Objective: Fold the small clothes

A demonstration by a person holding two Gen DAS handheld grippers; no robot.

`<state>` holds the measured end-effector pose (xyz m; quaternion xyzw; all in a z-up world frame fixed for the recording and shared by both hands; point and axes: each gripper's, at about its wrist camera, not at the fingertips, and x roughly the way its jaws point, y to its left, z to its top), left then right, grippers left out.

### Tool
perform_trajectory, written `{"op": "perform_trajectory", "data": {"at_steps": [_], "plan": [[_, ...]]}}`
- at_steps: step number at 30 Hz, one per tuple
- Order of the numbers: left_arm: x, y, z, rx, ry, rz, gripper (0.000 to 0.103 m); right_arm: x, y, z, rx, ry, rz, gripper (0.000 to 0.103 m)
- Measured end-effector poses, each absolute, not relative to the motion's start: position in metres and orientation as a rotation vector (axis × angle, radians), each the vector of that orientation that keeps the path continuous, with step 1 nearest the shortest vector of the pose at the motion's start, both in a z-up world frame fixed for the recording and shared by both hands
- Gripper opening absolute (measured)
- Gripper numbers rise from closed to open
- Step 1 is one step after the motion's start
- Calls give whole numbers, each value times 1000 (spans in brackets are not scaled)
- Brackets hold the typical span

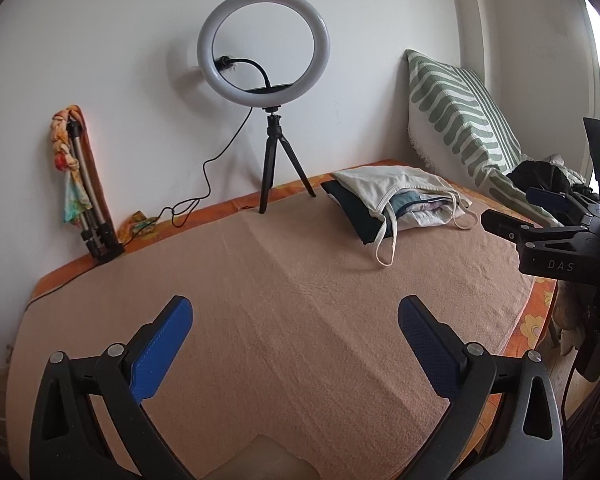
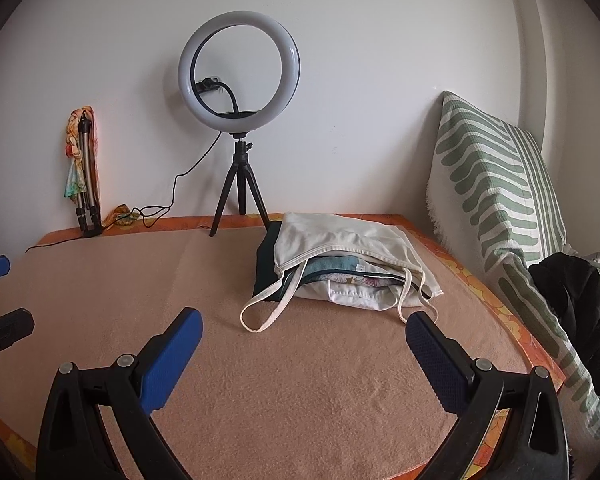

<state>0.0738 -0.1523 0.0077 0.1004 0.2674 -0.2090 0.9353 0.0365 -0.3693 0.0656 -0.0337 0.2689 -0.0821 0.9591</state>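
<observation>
Left gripper [image 1: 296,344] and right gripper [image 2: 304,344] both hang over the tan blanket [image 2: 260,380], jaws spread wide, nothing between the blue pads. Stack of folded small clothes [image 2: 340,268], a cream top with loose straps uppermost over a dark piece, lies on the blanket at 12 to 1 o'clock from the right gripper and at 1 o'clock, farther off, from the left. Ring light on a tripod [image 2: 239,128] stands by the wall at 11 o'clock; striped pillow [image 2: 496,200] leans at 2 o'clock with a heap of dark clothing [image 2: 576,300] beside it.
</observation>
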Motion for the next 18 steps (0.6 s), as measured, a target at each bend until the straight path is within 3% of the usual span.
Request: {"op": "perform_trajectory", "data": {"at_steps": [18], "plan": [[74, -142, 1, 191, 578, -415, 102, 37, -376, 57, -54, 561, -178, 103]]}}
